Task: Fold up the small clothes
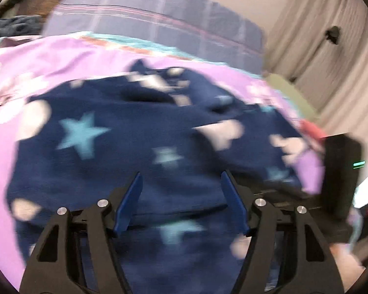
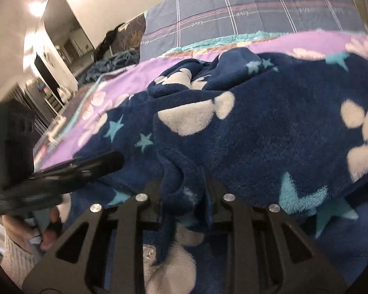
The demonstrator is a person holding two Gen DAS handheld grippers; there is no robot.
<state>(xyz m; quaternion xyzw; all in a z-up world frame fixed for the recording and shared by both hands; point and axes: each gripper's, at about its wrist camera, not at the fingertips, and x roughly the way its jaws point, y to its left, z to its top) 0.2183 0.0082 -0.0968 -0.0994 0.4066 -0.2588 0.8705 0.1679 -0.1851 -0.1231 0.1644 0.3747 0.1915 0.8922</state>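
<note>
While the right gripper (image 2: 184, 196) has its fingers drawn together on a bunched fold of the navy fleece garment (image 2: 269, 134), the left gripper (image 1: 181, 203) hangs over the same cloth with its blue fingers (image 1: 128, 203) spread apart and nothing between them. The garment, dark blue with pale paw prints and teal stars, lies rumpled on the purple bedspread (image 1: 61, 56), near the front edge of the bed; in the right wrist view it fills the near and right part of the scene, with a loose hump farther off toward the middle.

The step in hand looks like carrying one edge over to make a fold. To do it well, I would keep the right hold firm near the hem, so the thick pile does not slip, and bring the open left fingers down on the matching edge before lifting. Both edges should rise level, or the plush will drag and bunch. The far hump needs smoothing flat first. The left view is smeared with motion, so the exact edge under that gripper cannot be made out.

Farther back lies a grey checked quilt (image 2: 245, 12), folded across the head of the bed.

No basket, box or drawer shows in either view.
</note>
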